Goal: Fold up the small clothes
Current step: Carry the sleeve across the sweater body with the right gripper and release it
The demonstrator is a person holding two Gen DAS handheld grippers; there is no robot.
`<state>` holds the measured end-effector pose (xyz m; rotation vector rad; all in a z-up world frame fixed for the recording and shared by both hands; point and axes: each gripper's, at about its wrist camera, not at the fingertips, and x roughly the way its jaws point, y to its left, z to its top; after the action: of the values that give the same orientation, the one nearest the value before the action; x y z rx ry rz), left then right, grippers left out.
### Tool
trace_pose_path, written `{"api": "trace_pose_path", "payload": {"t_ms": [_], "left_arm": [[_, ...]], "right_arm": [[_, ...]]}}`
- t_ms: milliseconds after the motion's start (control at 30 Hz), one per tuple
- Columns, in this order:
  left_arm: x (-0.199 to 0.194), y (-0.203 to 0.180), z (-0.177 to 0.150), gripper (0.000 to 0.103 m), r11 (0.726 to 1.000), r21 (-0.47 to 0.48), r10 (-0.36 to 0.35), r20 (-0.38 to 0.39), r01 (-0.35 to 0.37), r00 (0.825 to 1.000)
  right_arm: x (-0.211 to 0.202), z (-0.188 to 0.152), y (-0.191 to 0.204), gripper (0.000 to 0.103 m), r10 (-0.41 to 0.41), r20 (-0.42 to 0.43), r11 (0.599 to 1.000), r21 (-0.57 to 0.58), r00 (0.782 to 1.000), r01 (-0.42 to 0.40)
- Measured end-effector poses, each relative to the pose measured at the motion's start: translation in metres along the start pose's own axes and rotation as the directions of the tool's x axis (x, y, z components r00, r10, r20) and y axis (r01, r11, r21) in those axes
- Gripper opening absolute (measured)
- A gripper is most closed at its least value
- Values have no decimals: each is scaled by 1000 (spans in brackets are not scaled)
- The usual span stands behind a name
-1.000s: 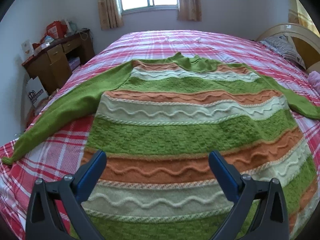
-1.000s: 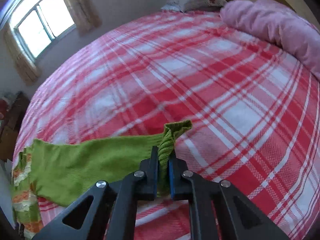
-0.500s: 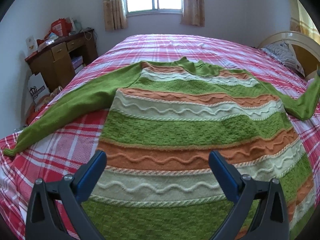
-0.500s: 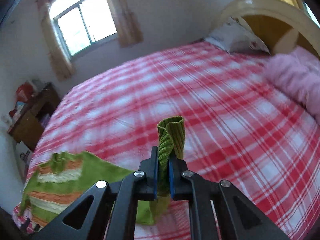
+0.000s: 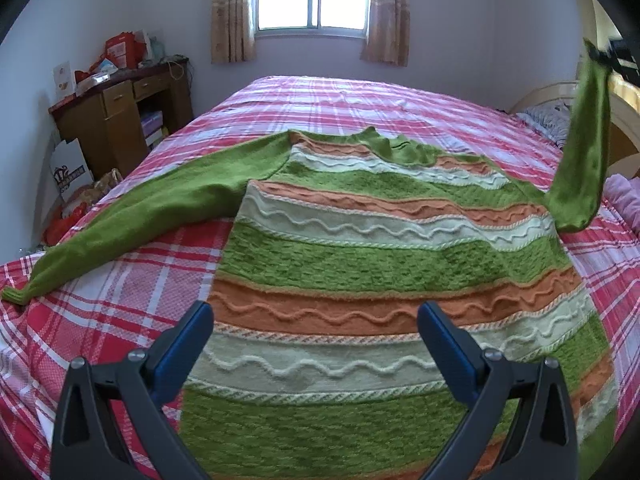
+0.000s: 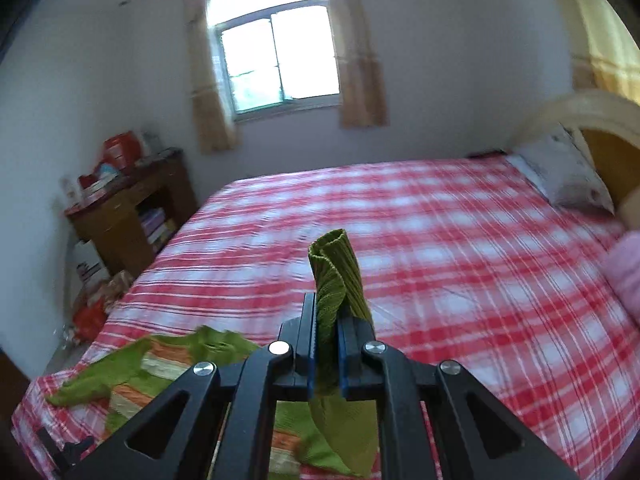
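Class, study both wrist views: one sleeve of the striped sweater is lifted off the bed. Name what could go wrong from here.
1. The right gripper pinches only the sleeve cuff; the knit may slip from the shut jaws.
2. The sweater lies unpinned, the left gripper open above it, so pulling the raised sleeve could drag and wrinkle the body.
3. The other sleeve reaches the bed's edge and might slide off.

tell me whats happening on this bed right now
A person with two handheld grippers is folding a striped sweater spread on the plaid bed. The right gripper is shut on the cuff of the right sleeve, holding it up off the bed. The left gripper hovers open above the sweater's lower body. The left sleeve lies flat.
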<state>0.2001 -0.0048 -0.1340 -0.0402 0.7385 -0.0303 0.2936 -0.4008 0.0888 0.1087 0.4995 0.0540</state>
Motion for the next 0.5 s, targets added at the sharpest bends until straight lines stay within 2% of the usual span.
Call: {"api": "trace_pose_path", "payload": {"t_ms": [267,500], "left_arm": [[2,12,-4,103,999,-30,-45,-2,44,999],[7,27,-10,103,996,-62,-58,-14,57,998]], "right_arm": [[8,15,98,7,91,6,986,-143,996,-90],[45,-10,175,7,176,-54,956,-230,983,-184]]}}
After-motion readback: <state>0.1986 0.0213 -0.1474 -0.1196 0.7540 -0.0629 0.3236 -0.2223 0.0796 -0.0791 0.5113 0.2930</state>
